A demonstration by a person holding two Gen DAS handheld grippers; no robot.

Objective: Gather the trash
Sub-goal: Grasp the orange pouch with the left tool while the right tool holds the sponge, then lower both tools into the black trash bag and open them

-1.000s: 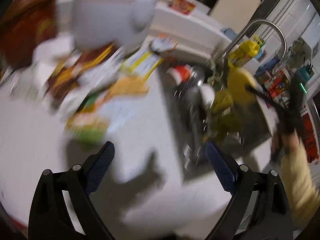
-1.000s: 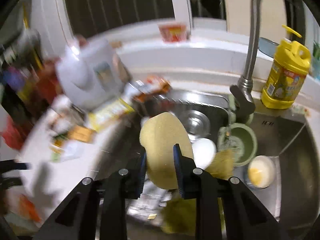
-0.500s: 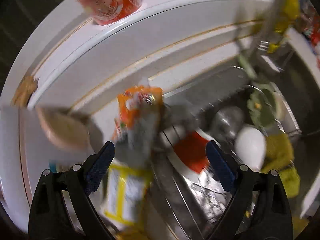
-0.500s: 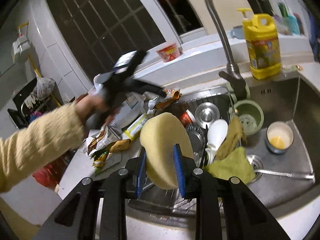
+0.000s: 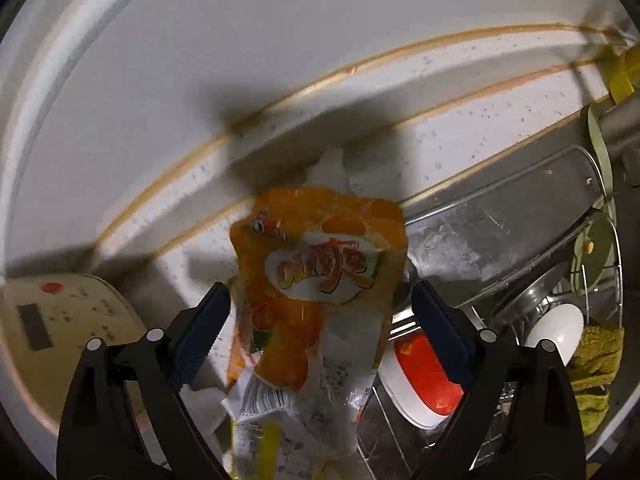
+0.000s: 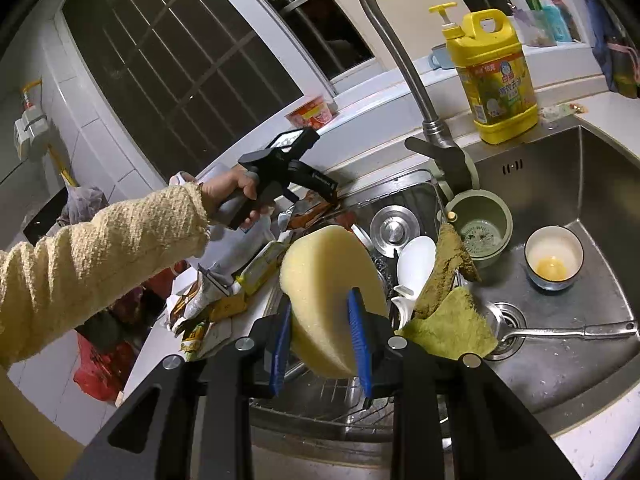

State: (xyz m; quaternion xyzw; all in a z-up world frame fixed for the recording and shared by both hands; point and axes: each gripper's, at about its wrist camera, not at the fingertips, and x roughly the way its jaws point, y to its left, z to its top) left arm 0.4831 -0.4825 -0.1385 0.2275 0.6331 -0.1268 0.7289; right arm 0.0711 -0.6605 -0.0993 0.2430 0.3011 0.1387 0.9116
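Two tongs: left tongs [image 5: 320, 316] apart around one orange wrapper [image 5: 320, 280], right tongs [image 6: 320, 344] clamped on one yellow sponge [image 6: 332, 284]

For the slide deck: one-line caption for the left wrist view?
Open left gripper straddling a crumpled orange snack wrapper at the edge of the steel dish rack.

The left wrist view looks steeply down, very close, at an orange wrapper [image 5: 320, 276] by the sink's edge. The right wrist view sits farther back, facing the whole sink [image 6: 560, 208] (both share that wrapper [image 6: 314, 210] and the dish rack).
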